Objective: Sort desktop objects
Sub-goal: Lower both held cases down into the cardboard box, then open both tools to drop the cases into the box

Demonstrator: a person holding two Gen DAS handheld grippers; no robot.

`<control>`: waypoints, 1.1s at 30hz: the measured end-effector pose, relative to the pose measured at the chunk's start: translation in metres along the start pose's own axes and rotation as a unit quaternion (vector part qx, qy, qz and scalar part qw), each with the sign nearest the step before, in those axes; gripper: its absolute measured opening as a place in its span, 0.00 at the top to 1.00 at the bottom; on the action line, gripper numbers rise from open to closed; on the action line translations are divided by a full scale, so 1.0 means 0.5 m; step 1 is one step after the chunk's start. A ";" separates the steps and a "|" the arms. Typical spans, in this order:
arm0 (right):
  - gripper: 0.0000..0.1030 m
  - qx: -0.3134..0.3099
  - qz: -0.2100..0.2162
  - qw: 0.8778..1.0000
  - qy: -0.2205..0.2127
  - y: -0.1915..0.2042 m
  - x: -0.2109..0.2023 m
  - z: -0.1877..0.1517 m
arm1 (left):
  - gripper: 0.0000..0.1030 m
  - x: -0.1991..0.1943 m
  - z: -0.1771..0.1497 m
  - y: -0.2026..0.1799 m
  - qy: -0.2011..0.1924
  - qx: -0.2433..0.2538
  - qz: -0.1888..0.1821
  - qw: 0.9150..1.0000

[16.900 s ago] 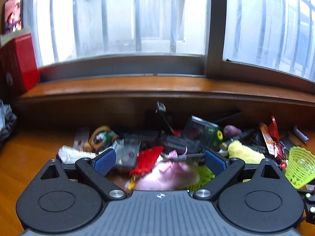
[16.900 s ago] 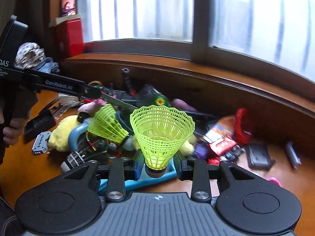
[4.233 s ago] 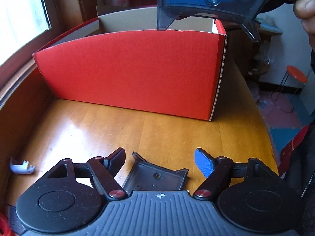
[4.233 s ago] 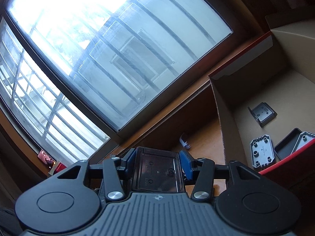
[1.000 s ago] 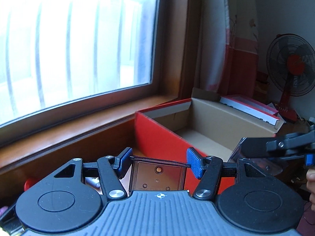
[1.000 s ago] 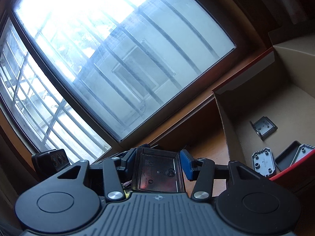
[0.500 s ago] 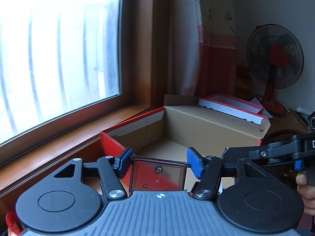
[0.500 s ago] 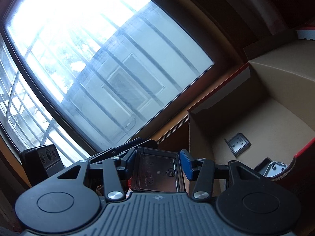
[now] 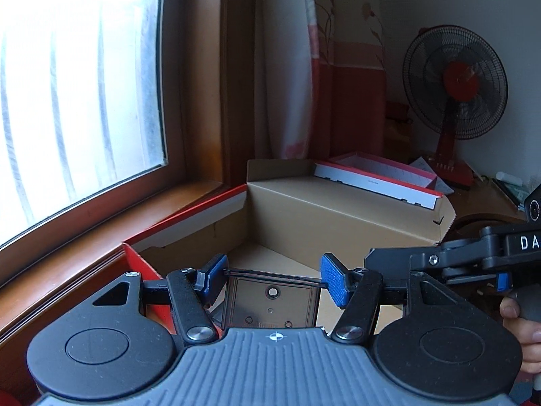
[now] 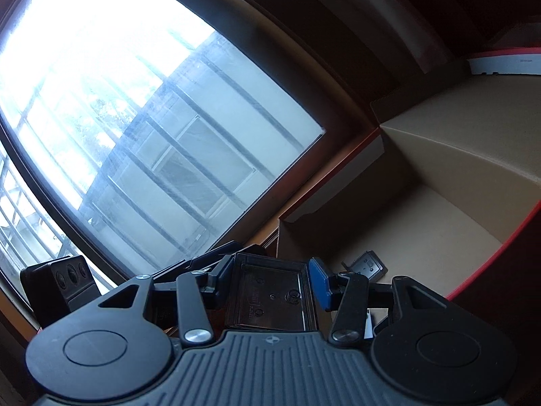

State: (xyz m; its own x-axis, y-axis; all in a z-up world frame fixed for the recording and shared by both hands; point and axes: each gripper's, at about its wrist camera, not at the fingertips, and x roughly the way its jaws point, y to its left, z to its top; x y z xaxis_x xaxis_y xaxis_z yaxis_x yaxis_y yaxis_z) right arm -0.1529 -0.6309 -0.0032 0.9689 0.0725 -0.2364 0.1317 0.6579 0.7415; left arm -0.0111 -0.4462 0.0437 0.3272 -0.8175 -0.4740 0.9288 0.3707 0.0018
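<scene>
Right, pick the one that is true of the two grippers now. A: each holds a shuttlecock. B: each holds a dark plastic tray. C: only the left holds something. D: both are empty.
B: the left gripper is shut on a dark plastic tray, and the right gripper is shut on another tray, both raised near the cardboard box.

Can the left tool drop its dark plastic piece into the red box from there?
Probably yes. The left tool holds its dark plastic piece right over the red box's open top, and nothing sits between them. The right tool hangs off to one side.
</scene>
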 end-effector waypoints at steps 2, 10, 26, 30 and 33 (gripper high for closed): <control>0.51 0.005 -0.006 1.000 -0.004 -0.010 0.001 0.005 | 0.41 0.013 0.001 -0.003 0.004 0.000 -0.003 1.000; 0.51 0.021 -0.028 0.999 -0.014 -0.042 0.005 0.015 | 0.41 0.054 0.002 -0.011 0.018 -0.003 -0.012 1.000; 0.51 0.038 -0.057 0.997 -0.025 -0.063 0.011 0.022 | 0.41 0.077 -0.007 -0.009 0.030 -0.001 -0.019 0.999; 0.51 0.038 -0.062 0.997 -0.027 -0.063 0.011 0.022 | 0.41 0.080 -0.011 -0.007 0.032 -0.003 -0.021 0.999; 0.51 0.039 -0.065 0.997 -0.029 -0.064 0.011 0.021 | 0.41 0.081 -0.013 -0.007 0.034 -0.004 -0.022 0.999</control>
State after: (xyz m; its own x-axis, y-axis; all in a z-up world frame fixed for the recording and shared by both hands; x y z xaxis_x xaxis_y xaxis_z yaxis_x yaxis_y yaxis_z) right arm -0.1496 -0.6595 -0.0213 0.9528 -0.0542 -0.2987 0.2703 0.5992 0.7535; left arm -0.0021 -0.4776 0.0187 0.2733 -0.8011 -0.5324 0.9403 0.3392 -0.0277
